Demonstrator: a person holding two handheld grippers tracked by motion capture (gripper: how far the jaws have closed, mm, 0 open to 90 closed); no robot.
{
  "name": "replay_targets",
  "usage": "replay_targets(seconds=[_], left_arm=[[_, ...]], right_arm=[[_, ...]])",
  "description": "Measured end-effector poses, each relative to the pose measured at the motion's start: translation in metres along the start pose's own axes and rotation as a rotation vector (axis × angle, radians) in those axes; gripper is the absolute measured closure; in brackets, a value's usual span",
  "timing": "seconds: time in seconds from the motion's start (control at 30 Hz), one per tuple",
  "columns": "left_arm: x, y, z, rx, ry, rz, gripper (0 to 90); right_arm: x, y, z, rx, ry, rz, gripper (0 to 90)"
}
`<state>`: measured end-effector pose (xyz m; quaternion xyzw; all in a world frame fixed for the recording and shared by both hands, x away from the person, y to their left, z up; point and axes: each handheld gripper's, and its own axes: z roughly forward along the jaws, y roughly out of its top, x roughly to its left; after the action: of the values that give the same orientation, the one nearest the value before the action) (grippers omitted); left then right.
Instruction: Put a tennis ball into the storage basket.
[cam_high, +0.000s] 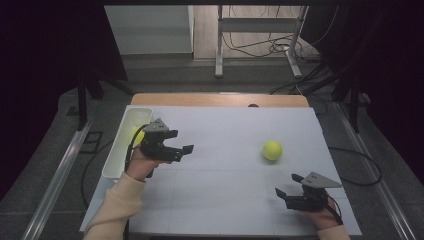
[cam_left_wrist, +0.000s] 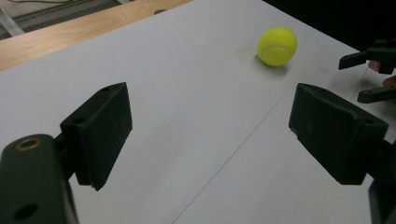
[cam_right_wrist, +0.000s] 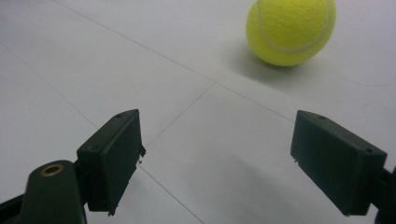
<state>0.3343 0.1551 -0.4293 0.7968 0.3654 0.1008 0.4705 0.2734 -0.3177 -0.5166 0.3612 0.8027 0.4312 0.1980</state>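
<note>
A yellow tennis ball (cam_high: 272, 150) rests on the white board (cam_high: 225, 200), right of centre. My left gripper (cam_high: 181, 141) hovers at the board's left side, just beside the tray, open and holding nothing. Along its jaws (cam_left_wrist: 210, 116) the tennis ball (cam_left_wrist: 277, 45) lies far ahead, with the right gripper (cam_left_wrist: 373, 74) beyond it. My right gripper (cam_high: 288, 185) stands open near the front right edge, a short way in front of the ball. In the right gripper view the gripper (cam_right_wrist: 217, 140) is wide open, and the ball (cam_right_wrist: 290, 29) sits ahead and to the right.
A long white tray (cam_high: 120, 150) lies along the board's left edge, with a yellow object (cam_high: 138, 136) inside, partly hidden behind the left gripper. The wooden table edge (cam_high: 220, 99) runs behind the board. A metal frame (cam_high: 219, 45) and cables (cam_high: 280, 47) are on the floor beyond.
</note>
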Motion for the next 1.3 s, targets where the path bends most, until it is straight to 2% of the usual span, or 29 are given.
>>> replay_targets(seconds=[0.57, 1.0, 1.3], left_arm=[[-0.016, 0.003, 0.016, 0.025, -0.036, 0.033, 13.8], [-0.029, 0.002, 0.036, 0.057, -0.067, 0.045, 13.6], [-0.037, 0.002, 0.052, 0.069, -0.07, 0.056, 13.6]], right_arm=[[0.001, 0.0, 0.0, 0.001, 0.004, -0.004, 17.2], [0.0, 0.0, -0.001, -0.005, 0.013, -0.003, 17.2], [0.001, 0.001, 0.0, -0.005, 0.022, -0.008, 17.2]])
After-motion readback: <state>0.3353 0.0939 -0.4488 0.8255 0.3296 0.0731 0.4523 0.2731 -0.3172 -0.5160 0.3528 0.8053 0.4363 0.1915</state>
